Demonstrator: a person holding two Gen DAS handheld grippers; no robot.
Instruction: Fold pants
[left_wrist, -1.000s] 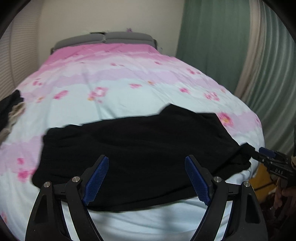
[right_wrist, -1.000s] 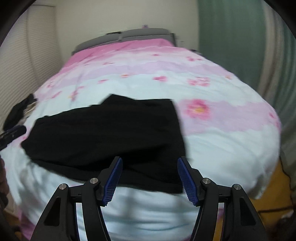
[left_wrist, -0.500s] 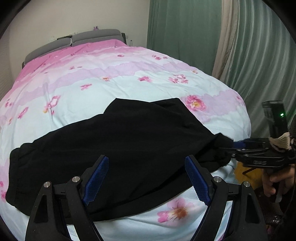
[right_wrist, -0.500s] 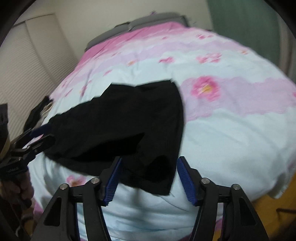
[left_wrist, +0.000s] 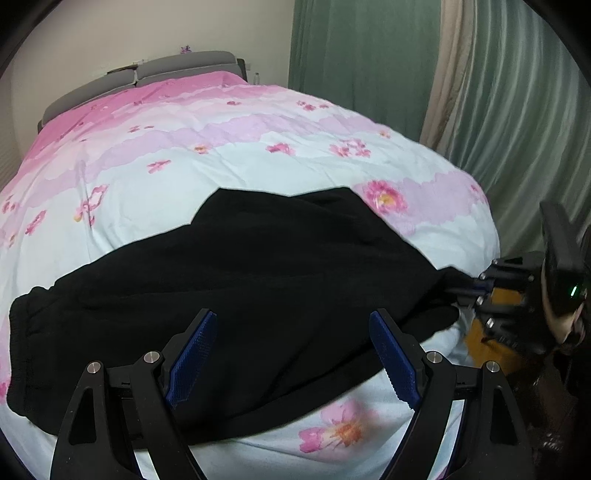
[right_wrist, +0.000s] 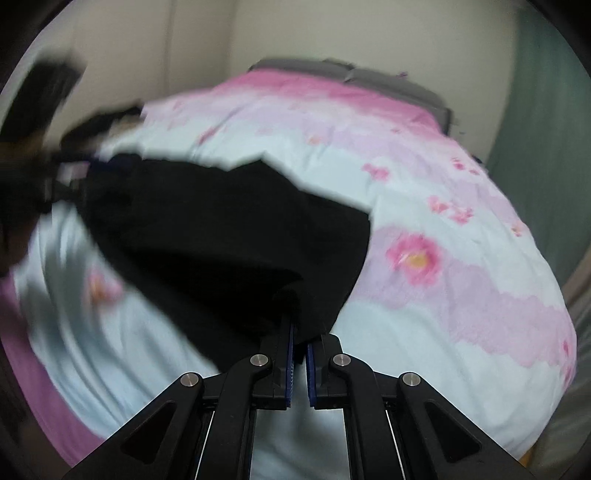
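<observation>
Black pants lie spread across the near end of a bed with a pink and pale blue flowered cover. My left gripper is open, its blue pads over the pants' near edge, holding nothing. In the right wrist view my right gripper is shut on a bunched corner of the pants. The right gripper also shows at the right of the left wrist view, clamped on the pants' right end. The right wrist view is blurred.
Green curtains hang to the right of the bed. A grey headboard stands at the far end. A dark garment lies at the bed's far left edge. The bed's edge drops off close by at the right.
My right gripper has closed on the pants' right end; it was open half a second ago. My left gripper stayed open and shifted slightly over the pants.
</observation>
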